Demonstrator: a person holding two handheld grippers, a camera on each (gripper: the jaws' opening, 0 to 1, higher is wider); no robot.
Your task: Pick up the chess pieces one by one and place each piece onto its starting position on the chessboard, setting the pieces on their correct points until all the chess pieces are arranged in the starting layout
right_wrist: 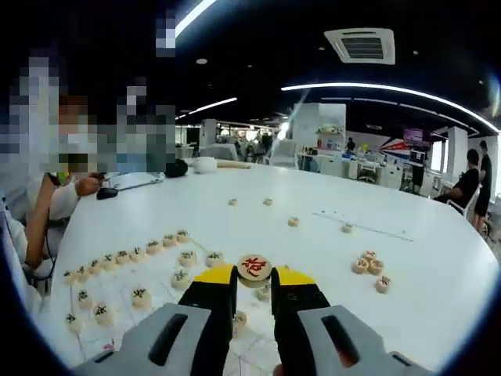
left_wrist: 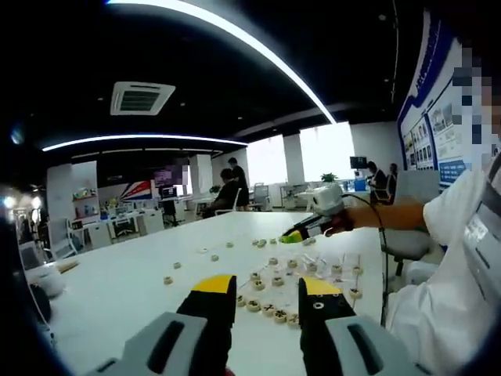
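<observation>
My right gripper (right_wrist: 254,279) is shut on a round wooden chess piece (right_wrist: 254,267) with a red character, held above the pale chessboard sheet (right_wrist: 156,309). A row of black-marked pieces (right_wrist: 125,255) runs along the board's left side, with more behind it (right_wrist: 186,258). In the left gripper view, my left gripper (left_wrist: 266,296) is open with nothing between its yellow tips, low over a cluster of pieces (left_wrist: 275,280) on the white table (left_wrist: 125,290). Beyond them the right gripper (left_wrist: 301,232) hovers over the board, held by a hand.
Loose pieces lie off the board: three at the right (right_wrist: 369,264), single ones further back (right_wrist: 293,222) (right_wrist: 347,228) (right_wrist: 232,202). A person's arm (right_wrist: 47,215) rests at the table's left edge. Desks, chairs and people stand in the office behind.
</observation>
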